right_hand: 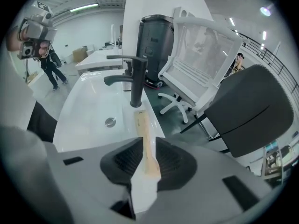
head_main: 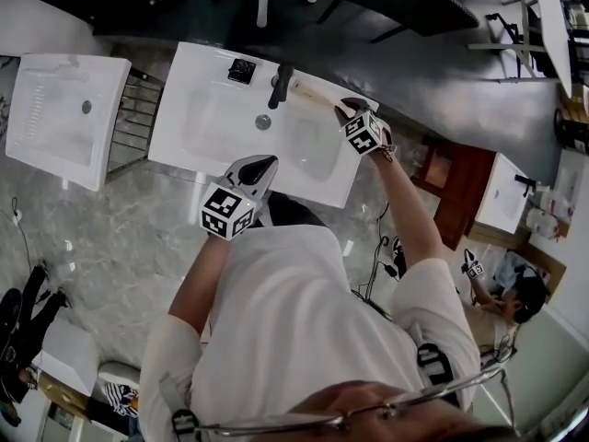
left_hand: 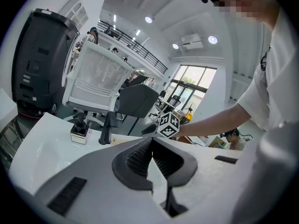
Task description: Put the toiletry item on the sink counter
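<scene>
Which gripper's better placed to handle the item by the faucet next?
Right gripper: the item sits between its jaws, beside the faucet. Left gripper, jaws shut, empty, is at the sink's front edge, away from it.

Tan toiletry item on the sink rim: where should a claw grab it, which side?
Probably the end away from the faucet, from above, pinching across its narrow width: the tan toiletry item lies flat along the sink rim, other end by the faucet.

No words, brands or numbers can be read anywhere. The marker cube [head_main: 227, 212] at six o'clock of the sink [head_main: 198, 109] and the second marker cube [head_main: 363, 133] at three o'clock carry only black-and-white square patterns, no letters.
</scene>
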